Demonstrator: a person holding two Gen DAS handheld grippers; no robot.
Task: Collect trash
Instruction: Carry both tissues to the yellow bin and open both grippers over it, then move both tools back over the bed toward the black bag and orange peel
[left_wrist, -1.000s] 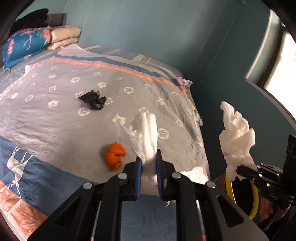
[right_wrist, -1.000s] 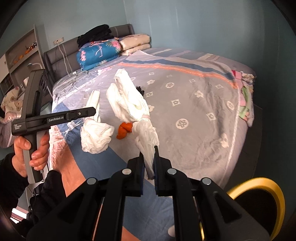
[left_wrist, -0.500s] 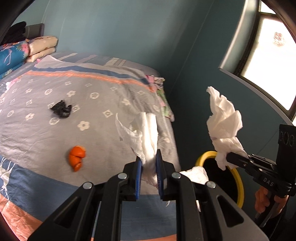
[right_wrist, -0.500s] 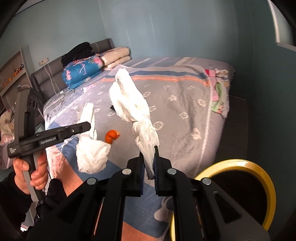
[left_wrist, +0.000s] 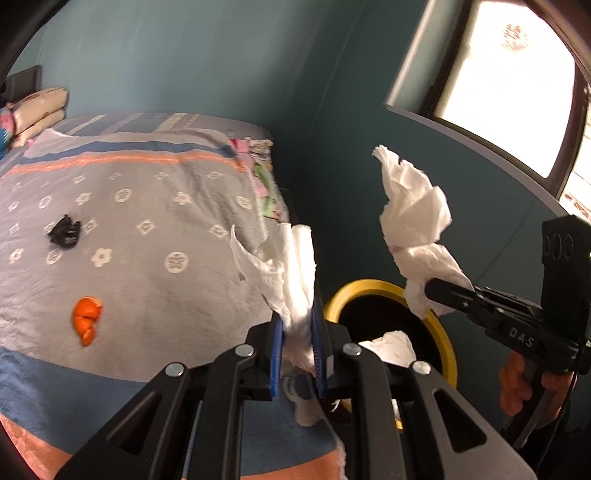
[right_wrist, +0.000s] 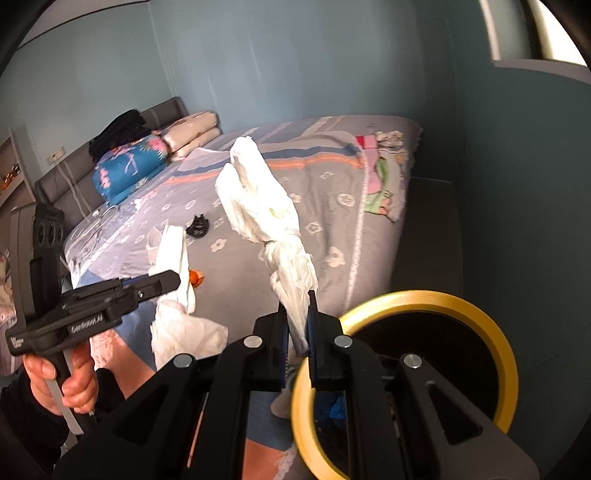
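Tissue paper fills both grippers, and more trash lies on the bed (left_wrist: 155, 266). In the left wrist view, going left to right, a black scrap (left_wrist: 65, 231) sits at about 9 o'clock on the grey flowered cover, with an orange peel (left_wrist: 87, 319) below it near 8 o'clock. At the middle, the left gripper (left_wrist: 297, 345) has its jaws nearly closed, pinching a white tissue wad (left_wrist: 286, 271) that stands up between the blue pads. Just right of it, near 5 o'clock, is a black bin with a yellow rim (left_wrist: 441, 328), a crumpled tissue (left_wrist: 391, 345) inside. At 3 o'clock the right gripper (left_wrist: 430, 291), held by a hand (left_wrist: 517, 384), has its jaws closed on a second twisted tissue (left_wrist: 413, 214) above the bin.
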